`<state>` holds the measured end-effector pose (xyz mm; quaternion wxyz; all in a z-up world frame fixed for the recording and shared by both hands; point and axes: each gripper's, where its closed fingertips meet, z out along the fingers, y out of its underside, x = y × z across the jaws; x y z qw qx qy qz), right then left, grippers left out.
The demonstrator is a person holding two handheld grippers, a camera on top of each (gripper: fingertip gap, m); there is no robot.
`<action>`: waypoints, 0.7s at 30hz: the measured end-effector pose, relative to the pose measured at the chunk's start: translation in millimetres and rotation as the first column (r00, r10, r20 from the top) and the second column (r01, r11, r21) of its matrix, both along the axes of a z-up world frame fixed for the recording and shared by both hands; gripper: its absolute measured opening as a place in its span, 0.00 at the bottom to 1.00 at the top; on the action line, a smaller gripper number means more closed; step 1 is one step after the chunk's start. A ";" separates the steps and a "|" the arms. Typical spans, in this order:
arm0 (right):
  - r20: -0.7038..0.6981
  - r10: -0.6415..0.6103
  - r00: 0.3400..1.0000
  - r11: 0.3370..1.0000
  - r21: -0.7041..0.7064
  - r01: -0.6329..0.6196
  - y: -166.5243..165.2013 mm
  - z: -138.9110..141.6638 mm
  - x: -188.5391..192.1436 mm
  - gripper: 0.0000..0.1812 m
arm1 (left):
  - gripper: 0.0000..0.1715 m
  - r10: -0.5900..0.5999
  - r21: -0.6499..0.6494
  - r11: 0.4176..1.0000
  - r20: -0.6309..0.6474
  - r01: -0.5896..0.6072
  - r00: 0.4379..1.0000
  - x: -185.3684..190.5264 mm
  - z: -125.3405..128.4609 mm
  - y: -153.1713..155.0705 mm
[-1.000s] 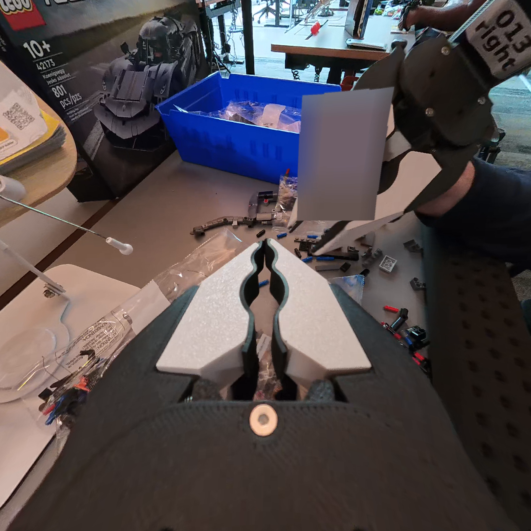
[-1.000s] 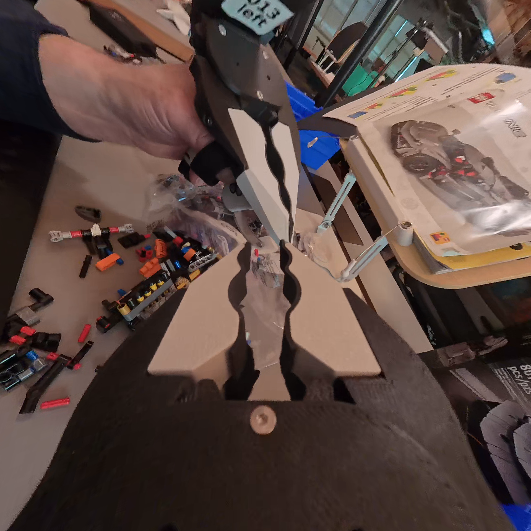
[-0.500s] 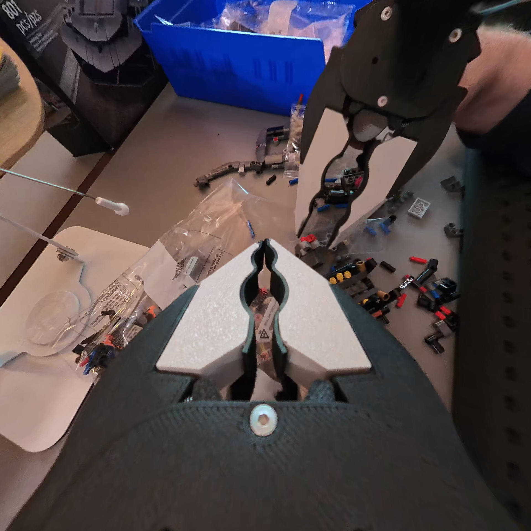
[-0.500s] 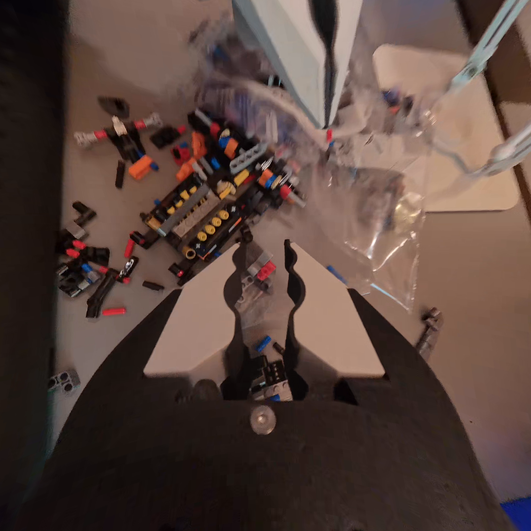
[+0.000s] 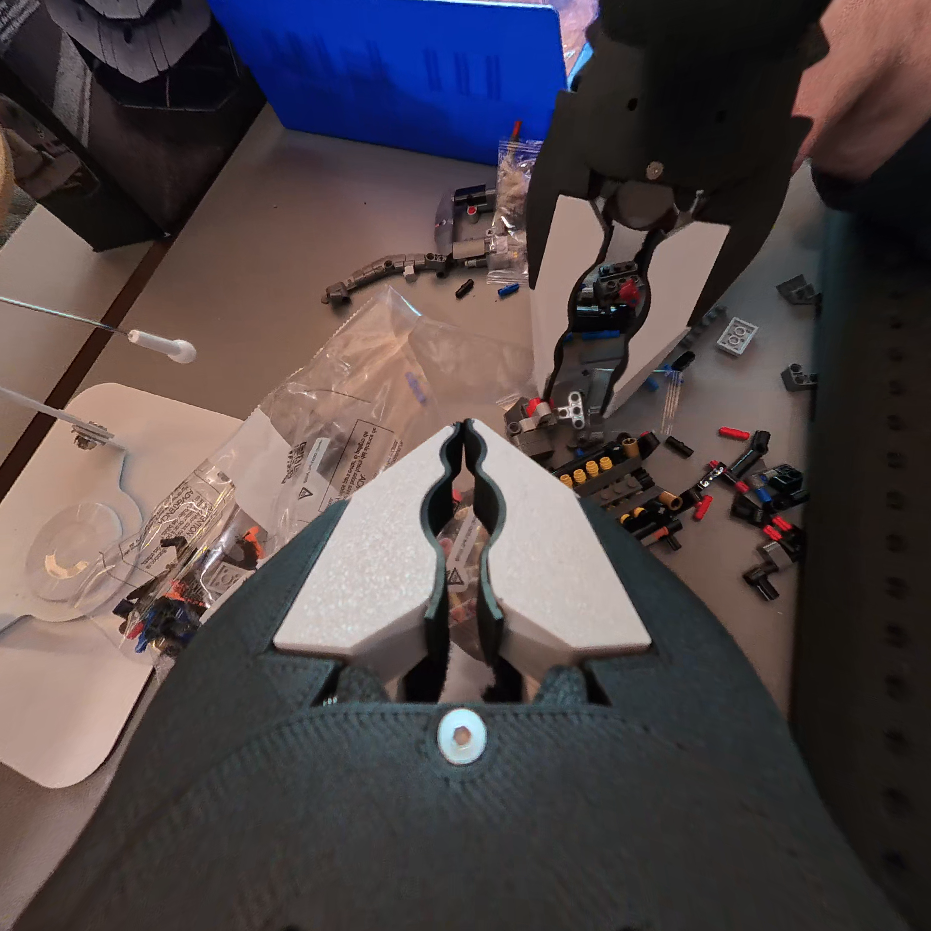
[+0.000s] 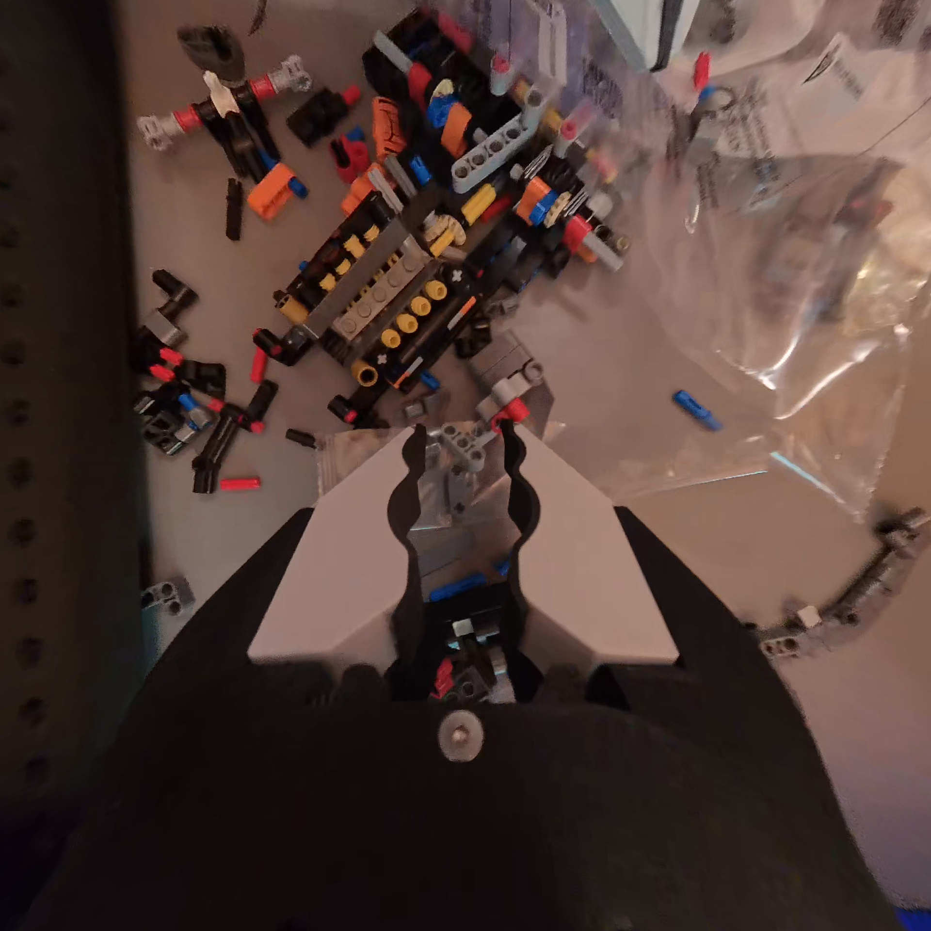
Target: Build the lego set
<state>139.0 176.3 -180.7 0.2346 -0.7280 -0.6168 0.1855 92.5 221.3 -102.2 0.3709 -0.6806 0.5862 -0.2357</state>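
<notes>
My left gripper (image 5: pixel 464 428) is shut, pinching the clear plastic parts bag (image 5: pixel 322 453), which sags onto the table below it with small pieces inside. My right gripper (image 6: pixel 461 433) is open and points down at the table. A small light grey technic connector (image 6: pixel 461 446) lies between its tips on a small flat clear bag. The same gripper (image 5: pixel 577 405) and connector (image 5: pixel 573 402) show in the left wrist view. The partly built black chassis with yellow pins (image 6: pixel 383 307) lies just beyond, also seen in the left wrist view (image 5: pixel 622 483). Loose pins and bricks (image 6: pixel 201 398) surround it.
A blue bin (image 5: pixel 403 75) and the set's box (image 5: pixel 101 101) stand at the back. A white stand base (image 5: pixel 60 695) lies on the left. A grey curved sub-assembly (image 5: pixel 383 267) lies mid-table. A dark perforated edge (image 5: pixel 881 504) borders the right. A hand (image 5: pixel 866 75) holds the right gripper. Across from one pair of fingers to the other is roughly 11 cm. My right tips are roughly 15 cm from the grey curved sub-assembly (image 5: pixel 383 267). Seen from the right wrist view (image 6: pixel 856 608) as well.
My right gripper has left the bag, opened and swung down over the loose pieces. My left gripper has tilted down toward the table, still shut.
</notes>
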 end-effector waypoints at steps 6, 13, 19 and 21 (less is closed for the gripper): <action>0.017 -0.010 1.000 1.000 -0.010 0.010 -0.2 -0.3 5.3 0.14 | 0.00 -0.001 0.001 1.000 0.000 0.001 1.000 -0.2 0.3 -0.2; 0.050 -0.016 0.999 1.000 -0.007 0.016 -1.3 -1.2 14.4 0.12 | 0.00 -0.002 -0.001 1.000 -0.011 0.002 1.000 -0.7 -1.3 -0.2; 0.115 0.010 0.993 0.997 -0.077 -0.001 -10.2 -17.4 24.4 0.07 | 0.00 -0.006 0.005 1.000 -0.024 0.006 1.000 1.1 -3.3 -1.3; 0.121 0.021 0.992 0.997 -0.073 -0.012 -11.7 -16.7 23.7 0.02 | 0.00 -0.002 0.011 1.000 -0.030 0.002 1.000 0.4 -3.6 -0.7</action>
